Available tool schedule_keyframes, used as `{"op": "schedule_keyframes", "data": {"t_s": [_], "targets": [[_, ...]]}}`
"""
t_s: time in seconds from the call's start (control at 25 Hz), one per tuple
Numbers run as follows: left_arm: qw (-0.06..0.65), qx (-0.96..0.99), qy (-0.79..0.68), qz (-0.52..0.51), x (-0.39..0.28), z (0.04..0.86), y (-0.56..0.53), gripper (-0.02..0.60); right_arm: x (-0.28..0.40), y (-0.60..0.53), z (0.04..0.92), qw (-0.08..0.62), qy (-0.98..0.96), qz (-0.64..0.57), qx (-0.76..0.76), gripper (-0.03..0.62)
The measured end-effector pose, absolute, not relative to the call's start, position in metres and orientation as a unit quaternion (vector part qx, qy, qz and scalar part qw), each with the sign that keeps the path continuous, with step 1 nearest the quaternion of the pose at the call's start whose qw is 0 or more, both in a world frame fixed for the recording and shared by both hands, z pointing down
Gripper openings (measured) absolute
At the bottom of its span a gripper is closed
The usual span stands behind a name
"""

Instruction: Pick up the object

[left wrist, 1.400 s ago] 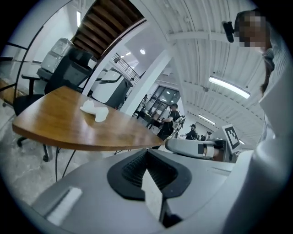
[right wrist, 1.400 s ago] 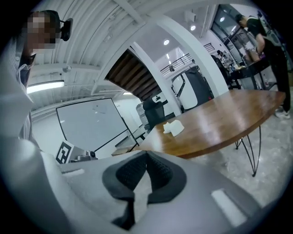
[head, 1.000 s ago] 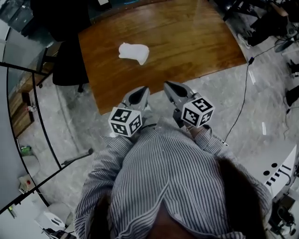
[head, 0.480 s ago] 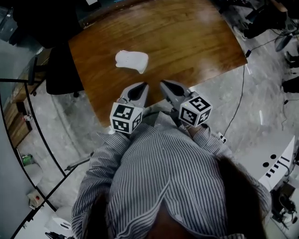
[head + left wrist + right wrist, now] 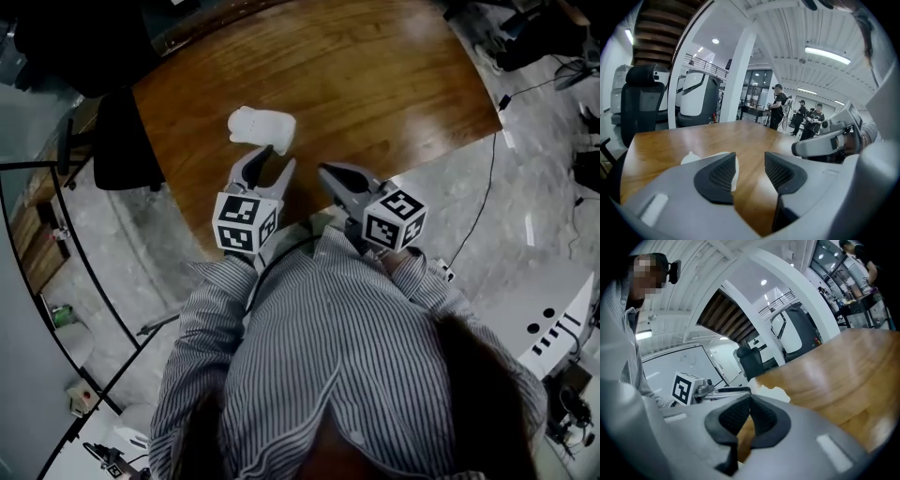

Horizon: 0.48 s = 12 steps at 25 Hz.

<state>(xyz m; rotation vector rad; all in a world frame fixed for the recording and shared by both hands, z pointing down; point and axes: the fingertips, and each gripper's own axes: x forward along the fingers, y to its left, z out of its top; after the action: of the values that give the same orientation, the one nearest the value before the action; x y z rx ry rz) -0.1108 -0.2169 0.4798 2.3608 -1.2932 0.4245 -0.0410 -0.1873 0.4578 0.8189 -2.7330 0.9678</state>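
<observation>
A white crumpled object (image 5: pixel 261 127) lies on the brown wooden table (image 5: pixel 375 84) near its left front part. My left gripper (image 5: pixel 269 161) reaches over the table's front edge, its tips just short of the object. Its jaws have just been opening and nothing is between them. In the left gripper view the object (image 5: pixel 701 157) shows partly behind the left pad (image 5: pixel 717 176). My right gripper (image 5: pixel 324 170) hovers at the table edge to the right, shut and empty. In the right gripper view the object (image 5: pixel 772 392) lies ahead on the left.
A black office chair (image 5: pixel 122 141) stands at the table's left side. A cable (image 5: pixel 483 206) runs over the grey floor to the right. Several people (image 5: pixel 778 105) stand far beyond the table. The tabletop (image 5: pixel 754 140) stretches away behind the object.
My left gripper moved forward over the table edge toward the white object and its jaws went from shut to open. The right gripper crept forward a little, still shut.
</observation>
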Motion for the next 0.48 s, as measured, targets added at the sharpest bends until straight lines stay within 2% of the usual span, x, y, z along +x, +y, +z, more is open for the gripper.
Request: {"op": "schedule_keyframes", "data": {"t_s": [0.12,0.36,0.48], "targets": [[0.231,0.836,-0.465,0.177,-0.110,0.499,-0.226,0.270,-0.038,-0.187,0.467,0.066,-0.898,0.341,0.270,0.002],[0.235,0.817,-0.467,0.244,-0.111,0.531,-0.248,0.326,-0.026,-0.191,0.487,0.069,-0.883,0.371,0.280,0.002],[0.225,0.813,-0.466,0.269,-0.111,0.542,-0.258,0.334,-0.020,-0.193,0.494,0.066,-0.875,0.383,0.287,0.002]]}}
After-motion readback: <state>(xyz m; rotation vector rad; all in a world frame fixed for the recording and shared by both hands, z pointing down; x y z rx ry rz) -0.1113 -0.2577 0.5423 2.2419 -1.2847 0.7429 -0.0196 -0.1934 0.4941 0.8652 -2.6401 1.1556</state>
